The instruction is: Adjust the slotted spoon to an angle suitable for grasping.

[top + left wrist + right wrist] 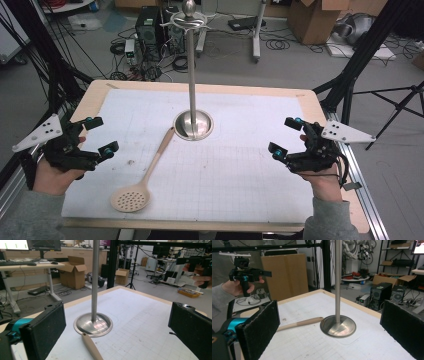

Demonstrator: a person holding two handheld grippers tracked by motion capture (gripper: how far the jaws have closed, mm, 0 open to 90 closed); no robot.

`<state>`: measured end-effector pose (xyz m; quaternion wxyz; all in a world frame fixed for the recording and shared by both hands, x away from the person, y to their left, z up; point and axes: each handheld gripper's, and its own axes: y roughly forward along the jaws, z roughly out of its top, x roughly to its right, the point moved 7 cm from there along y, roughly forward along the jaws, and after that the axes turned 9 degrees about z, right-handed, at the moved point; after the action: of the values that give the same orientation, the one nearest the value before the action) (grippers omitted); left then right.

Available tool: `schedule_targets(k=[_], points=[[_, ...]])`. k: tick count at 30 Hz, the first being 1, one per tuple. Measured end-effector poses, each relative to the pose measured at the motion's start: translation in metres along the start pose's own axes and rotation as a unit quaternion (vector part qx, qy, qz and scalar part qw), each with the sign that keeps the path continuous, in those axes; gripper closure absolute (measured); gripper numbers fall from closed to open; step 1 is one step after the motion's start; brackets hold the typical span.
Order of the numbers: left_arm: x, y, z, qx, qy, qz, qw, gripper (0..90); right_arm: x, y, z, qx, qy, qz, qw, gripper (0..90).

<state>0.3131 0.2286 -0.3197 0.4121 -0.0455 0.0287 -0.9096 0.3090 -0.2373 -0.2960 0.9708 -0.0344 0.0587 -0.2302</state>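
A metal stand [193,125] with a round base and a tall pole rises from the middle of the white grid mat [240,170]; a hook ring [189,21] tops the pole. A beige slotted spoon [131,196] lies flat on the mat, handle end touching or nearly touching the base. My left gripper [102,134] hovers at the mat's left edge, open and empty. My right gripper [282,135] hovers at the right, also open and empty. The left gripper view shows the stand's base [93,325] and spoon handle [91,347] ahead of wide jaws. In the right gripper view the base [338,326] and handle [299,323] lie between wide jaws.
The mat covers a wooden table [310,100]. Black frame struts [360,55] and a tripod [400,105] stand beside the table at the right. On the floor behind are a computer tower [147,25], cables and cardboard boxes [315,17].
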Motion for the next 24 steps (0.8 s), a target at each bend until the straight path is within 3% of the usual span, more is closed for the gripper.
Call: schedule_targets(k=[9, 15, 24], points=[[-0.006, -0.003, -0.005, -0.001, -0.008, 0.019, 0.9998, 1.7, 0.001, -0.004, -0.003, 0.004, 0.007, -0.003, 1.0000, 1.2], [-0.003, 0.002, -0.012, -0.010, -0.005, 0.014, 0.9998, 1.7, -0.001, -0.005, -0.002, 0.010, 0.007, 0.002, 0.9999, 1.1], [-0.005, 0.011, -0.027, -0.030, 0.001, 0.018, 0.9994, 5.0, -0.002, 0.004, -0.007, -0.010, 0.011, 0.009, 0.9999, 1.2]])
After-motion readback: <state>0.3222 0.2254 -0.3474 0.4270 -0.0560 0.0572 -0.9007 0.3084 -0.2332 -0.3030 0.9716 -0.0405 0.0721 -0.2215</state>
